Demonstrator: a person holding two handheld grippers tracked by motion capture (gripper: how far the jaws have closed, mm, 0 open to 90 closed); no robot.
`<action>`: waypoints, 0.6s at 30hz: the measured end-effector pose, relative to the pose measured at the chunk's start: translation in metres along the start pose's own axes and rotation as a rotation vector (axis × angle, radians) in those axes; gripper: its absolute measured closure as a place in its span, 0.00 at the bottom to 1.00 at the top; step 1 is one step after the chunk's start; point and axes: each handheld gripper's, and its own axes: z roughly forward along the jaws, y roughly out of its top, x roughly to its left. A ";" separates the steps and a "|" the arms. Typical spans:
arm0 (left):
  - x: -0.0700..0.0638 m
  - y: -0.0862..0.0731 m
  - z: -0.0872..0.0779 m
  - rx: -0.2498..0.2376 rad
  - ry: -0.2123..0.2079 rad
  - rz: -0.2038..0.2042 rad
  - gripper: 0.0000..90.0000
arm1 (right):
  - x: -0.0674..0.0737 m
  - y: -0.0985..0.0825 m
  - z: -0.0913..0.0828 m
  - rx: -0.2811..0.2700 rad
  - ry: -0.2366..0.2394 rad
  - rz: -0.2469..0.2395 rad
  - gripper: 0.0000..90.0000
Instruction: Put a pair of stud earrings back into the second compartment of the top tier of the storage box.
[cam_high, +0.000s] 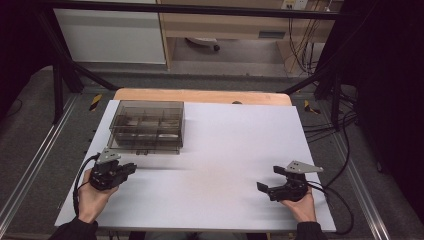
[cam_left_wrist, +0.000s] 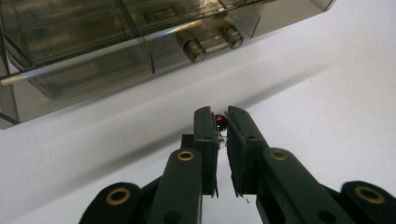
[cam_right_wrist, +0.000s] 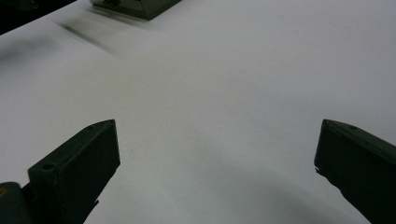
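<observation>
A smoky clear plastic organiser box (cam_high: 146, 126) with compartments stands at the table's back left; its front wall with two round knobs (cam_left_wrist: 194, 49) shows in the left gripper view. My left gripper (cam_high: 131, 168) sits just in front of the box's near edge, shut on a small dark red piece (cam_left_wrist: 221, 121) pinched between its tips, with a bit of metal below it. My right gripper (cam_high: 268, 178) hovers at the front right of the table, jaws wide open with nothing between them over the bare white surface (cam_right_wrist: 210, 116).
The white tabletop (cam_high: 225, 145) has a wooden strip at its far edge. A black frame and cables (cam_high: 325, 125) surround the table. A corner of the box (cam_right_wrist: 135, 7) shows far off in the right gripper view.
</observation>
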 end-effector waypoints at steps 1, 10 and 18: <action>0.000 0.001 -0.002 -0.003 0.000 0.001 0.91 | 0.000 0.000 0.000 0.000 -0.001 -0.001 0.01; -0.002 0.010 -0.010 -0.013 -0.004 0.006 0.91 | 0.000 0.000 0.001 0.002 -0.002 -0.003 0.01; -0.004 0.017 -0.015 -0.019 -0.007 0.010 0.91 | 0.000 0.000 0.001 0.003 -0.003 -0.003 0.01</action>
